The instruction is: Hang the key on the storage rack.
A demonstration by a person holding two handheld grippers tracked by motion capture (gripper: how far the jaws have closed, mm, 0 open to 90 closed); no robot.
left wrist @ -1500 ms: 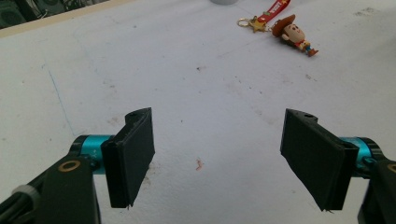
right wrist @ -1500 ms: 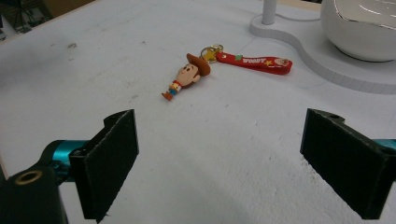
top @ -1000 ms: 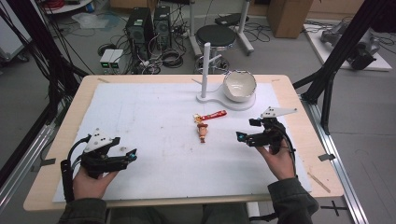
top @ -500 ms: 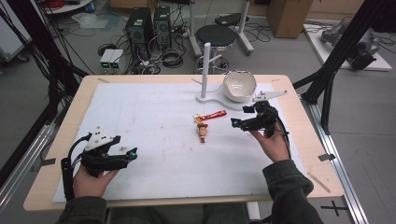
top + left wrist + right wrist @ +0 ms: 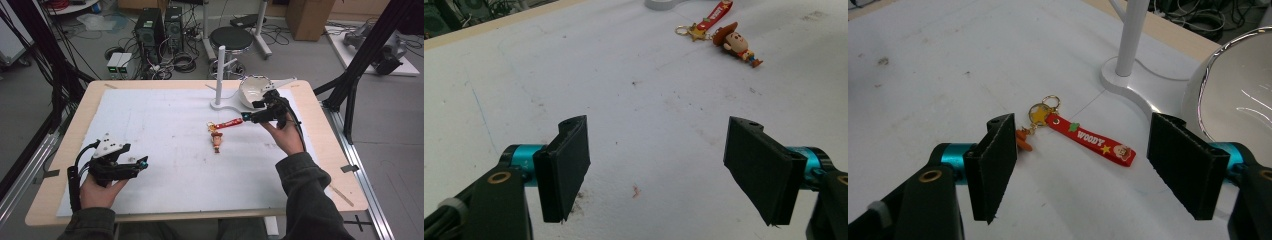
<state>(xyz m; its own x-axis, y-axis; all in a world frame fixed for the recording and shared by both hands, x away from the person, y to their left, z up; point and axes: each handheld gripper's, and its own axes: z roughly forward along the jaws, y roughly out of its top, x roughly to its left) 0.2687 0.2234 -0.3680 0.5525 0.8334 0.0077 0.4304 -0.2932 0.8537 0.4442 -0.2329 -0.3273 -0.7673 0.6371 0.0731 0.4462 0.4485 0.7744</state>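
Note:
A keychain lies mid-table on the white mat [image 5: 165,125]: a small cowboy figure [image 5: 216,141] [image 5: 736,42] on a gold ring [image 5: 1040,112], with a red strap [image 5: 231,122] [image 5: 1090,140] marked WOODY. My right gripper [image 5: 251,110] [image 5: 1088,170] hovers at the strap's right end. Its jaws have just been closing but still stand wide apart, and the strap lies on the mat beyond them, untouched. My left gripper [image 5: 141,164] [image 5: 664,170] rests low at the near left, open with nothing between its jaws and well away from the keychain.
A white post on a curved base [image 5: 220,70] [image 5: 1133,30] stands at the far middle of the table. A white bowl [image 5: 252,90] [image 5: 1238,90] sits just right of it, close behind my right gripper. Cables, computers and a stool lie on the floor beyond.
My right gripper has moved away from the person and leftward, from the mat's right side up to the red strap near the bowl. Its jaws have narrowed a little. The left gripper has stayed put.

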